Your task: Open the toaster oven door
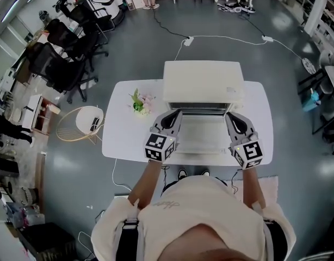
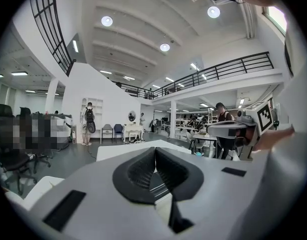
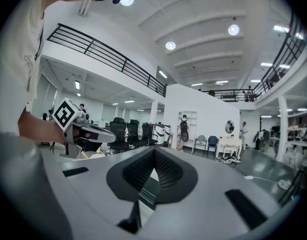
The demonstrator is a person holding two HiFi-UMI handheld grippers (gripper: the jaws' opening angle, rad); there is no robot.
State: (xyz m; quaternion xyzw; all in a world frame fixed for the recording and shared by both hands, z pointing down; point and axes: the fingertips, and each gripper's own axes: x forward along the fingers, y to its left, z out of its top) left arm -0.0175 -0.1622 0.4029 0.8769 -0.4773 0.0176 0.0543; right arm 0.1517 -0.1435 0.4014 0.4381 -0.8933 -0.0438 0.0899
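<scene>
**Operator:** Where is the door now?

**Guide:** The toaster oven [image 1: 203, 80] stands at the back-middle of the white table [image 1: 123, 140]. Its door [image 1: 202, 135] seems to lie almost flat toward you, and the dark opening shows behind it. I judge the opening to be finished, or very nearly.

**Operator:** And my grippers?

**Guide:** Your left gripper [image 1: 175, 115] is at the left edge of the door and your right gripper [image 1: 230, 116] is at the right edge. Both point toward the oven. In each gripper view the two jaws are pressed together at the tips, and nothing is between them. From above I cannot tell whether they touch the door.

**Operator:** What should I take care of?

**Guide:** If the door is not fully down, press it with both tips evenly, so that it does not twist on its hinge. Go slowly at the end, because a door that drops can shake the oven. After that, lift both grippers straight away from it. Move the left one with care, since the small flowers [image 1: 141, 103] stand near it on the table.
</scene>
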